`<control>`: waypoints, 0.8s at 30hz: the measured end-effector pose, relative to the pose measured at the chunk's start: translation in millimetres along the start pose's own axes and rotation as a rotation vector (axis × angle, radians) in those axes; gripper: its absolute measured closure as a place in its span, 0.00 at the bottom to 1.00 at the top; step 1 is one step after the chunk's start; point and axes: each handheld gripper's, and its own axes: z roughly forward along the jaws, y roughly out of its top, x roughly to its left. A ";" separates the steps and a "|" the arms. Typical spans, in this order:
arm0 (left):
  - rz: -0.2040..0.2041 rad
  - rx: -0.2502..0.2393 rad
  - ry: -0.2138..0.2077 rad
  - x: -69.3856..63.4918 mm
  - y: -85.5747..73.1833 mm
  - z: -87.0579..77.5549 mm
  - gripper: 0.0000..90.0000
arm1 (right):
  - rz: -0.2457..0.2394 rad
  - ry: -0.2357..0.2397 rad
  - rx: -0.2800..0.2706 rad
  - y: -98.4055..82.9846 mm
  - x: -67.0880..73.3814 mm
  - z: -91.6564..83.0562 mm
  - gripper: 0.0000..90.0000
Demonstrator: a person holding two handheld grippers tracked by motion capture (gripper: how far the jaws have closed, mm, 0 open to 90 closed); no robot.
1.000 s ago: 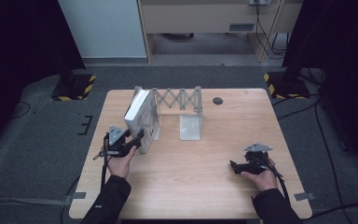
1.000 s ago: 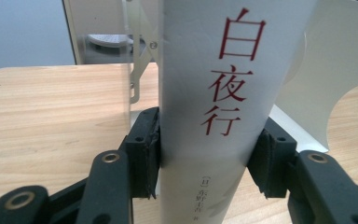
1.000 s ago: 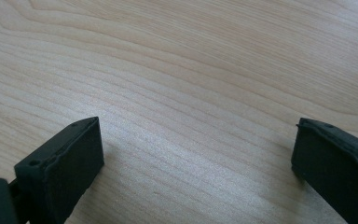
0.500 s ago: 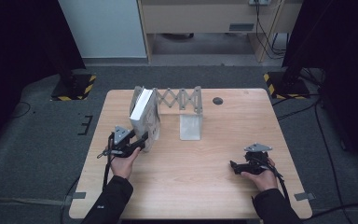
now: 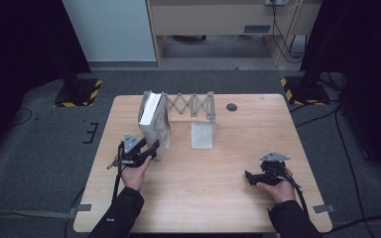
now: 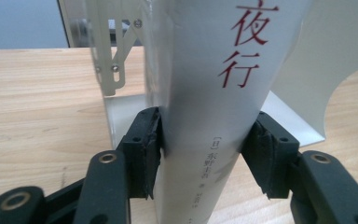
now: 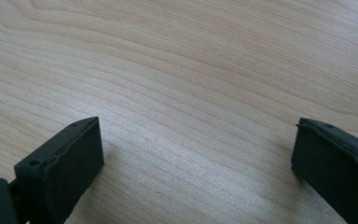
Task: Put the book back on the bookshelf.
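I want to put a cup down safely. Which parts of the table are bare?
Bare: the wooden table between both hands, and its right side beyond the grey metal bookend. Crowded: back left, around the white book and folding rack.

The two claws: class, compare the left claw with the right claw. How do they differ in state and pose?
The left claw is shut on the white book's spine; the right claw stands open with nothing between its jaws. The left claw works at the expanding book rack; the right claw rests over bare table, well apart from it. Both have black padded jaws and are hand-held.
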 end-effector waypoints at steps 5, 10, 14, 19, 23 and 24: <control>0.019 -0.006 -0.009 -1.3 1.5 6.2 0.51 | 0.000 0.001 0.000 0.0 -0.1 0.1 0.03; -0.003 -0.020 -0.034 0.7 0.1 12.0 0.49 | 0.000 0.002 0.000 0.0 -0.1 0.1 0.03; -0.003 -0.008 -0.035 1.2 -0.3 10.4 0.49 | 0.000 0.002 0.000 0.0 -0.1 0.1 0.03; 0.003 -0.012 -0.030 -1.5 -4.8 8.6 0.50 | 0.001 0.002 0.001 -0.1 0.2 -0.1 0.03; -0.007 -0.008 -0.034 -0.9 -5.4 9.5 0.50 | 0.001 0.002 0.001 0.0 0.3 -0.1 0.03; -0.007 -0.007 -0.035 -0.5 -4.5 10.2 0.50 | 0.001 0.002 0.001 0.0 0.3 -0.1 0.03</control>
